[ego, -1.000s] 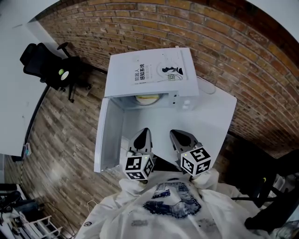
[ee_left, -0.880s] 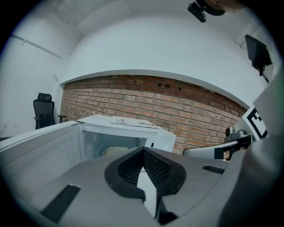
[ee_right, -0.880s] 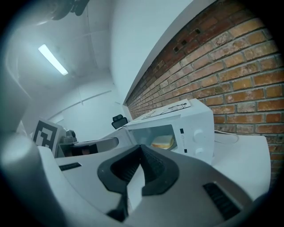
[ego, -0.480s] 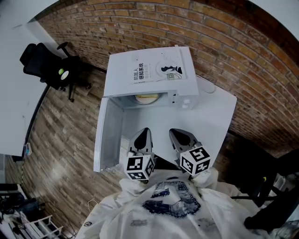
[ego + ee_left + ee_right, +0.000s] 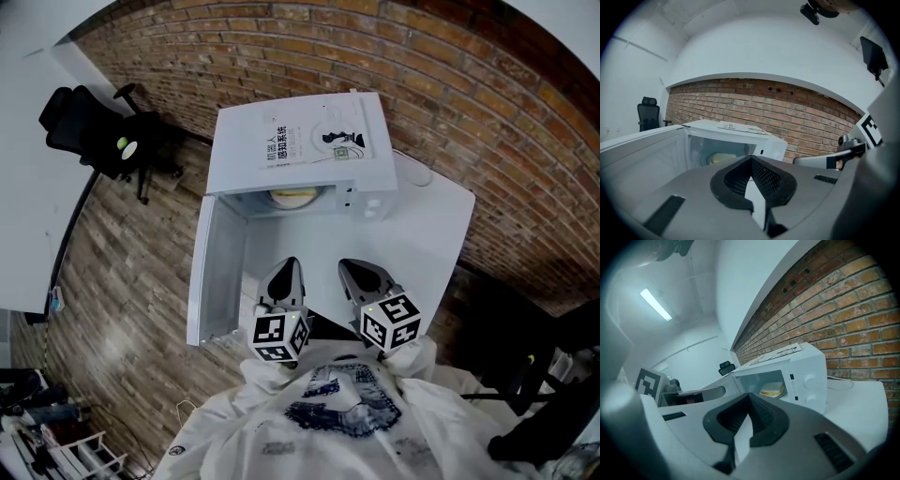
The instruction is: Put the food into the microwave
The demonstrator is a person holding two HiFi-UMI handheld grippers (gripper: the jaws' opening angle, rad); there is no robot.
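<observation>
The left gripper (image 5: 751, 160) is keeping nothing between its ribbed black jaws, which are pressing together at the tips, and the right gripper (image 5: 749, 398) is showing the same closed, empty pinch. Both are hanging close to the person's white sweatshirt (image 5: 328, 422), well apart from the microwave (image 5: 366, 192). The main step is looking done: the food (image 5: 293, 198), a pale yellow, rounded mound, is sitting inside the cavity. The door (image 5: 214, 272) is standing swung wide to the left, so shutting it is probably what is remaining. The microwave is showing as a boxy shell of smooth white, with two round knobs (image 5: 808, 379) on its front panel and a printed sheet (image 5: 305, 145) lying flat on top. It is standing on a smooth white table (image 5: 431, 234) that is backing onto a rough red brick wall (image 5: 450, 84). A black office chair (image 5: 94, 131) is standing well off to the left on a wood-plank floor (image 5: 122, 309).
</observation>
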